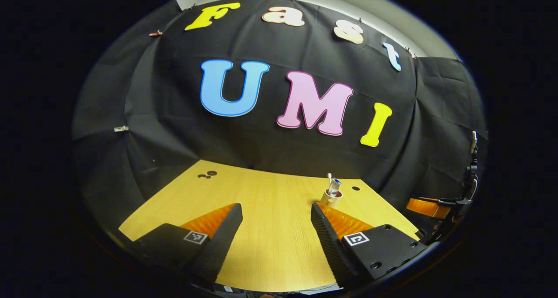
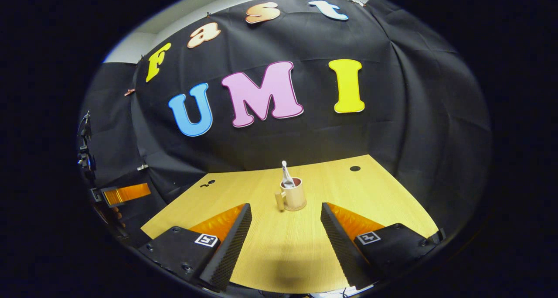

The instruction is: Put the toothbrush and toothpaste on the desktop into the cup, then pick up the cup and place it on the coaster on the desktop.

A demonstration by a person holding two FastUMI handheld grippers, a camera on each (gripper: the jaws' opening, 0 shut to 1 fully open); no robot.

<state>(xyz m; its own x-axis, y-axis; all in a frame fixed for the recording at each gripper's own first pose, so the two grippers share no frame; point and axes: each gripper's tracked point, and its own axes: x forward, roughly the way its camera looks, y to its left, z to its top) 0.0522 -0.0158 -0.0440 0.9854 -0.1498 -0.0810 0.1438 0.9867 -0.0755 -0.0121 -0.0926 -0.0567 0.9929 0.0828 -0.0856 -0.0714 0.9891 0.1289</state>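
Observation:
A beige cup [image 2: 294, 196] with a side handle stands upright on the wooden desktop [image 2: 270, 245], straight ahead of my right gripper [image 2: 285, 221]. A white toothbrush [image 2: 284, 166] and a toothpaste tube [image 2: 288, 181] stick out of its top. Whether a coaster lies under the cup I cannot tell. In the left gripper view the cup [image 1: 331, 198] stands just beyond the right finger, with the toothpaste tube [image 1: 335, 186] in it. My left gripper [image 1: 276, 221] is open and holds nothing. My right gripper is open too, well short of the cup.
Dark cable holes [image 2: 355, 168] mark the desktop near its far edge, and another pair [image 1: 208, 174] lies at the far left. The black cloth wall closes the back and sides. The other gripper [image 2: 124, 193] hangs off the table's left side.

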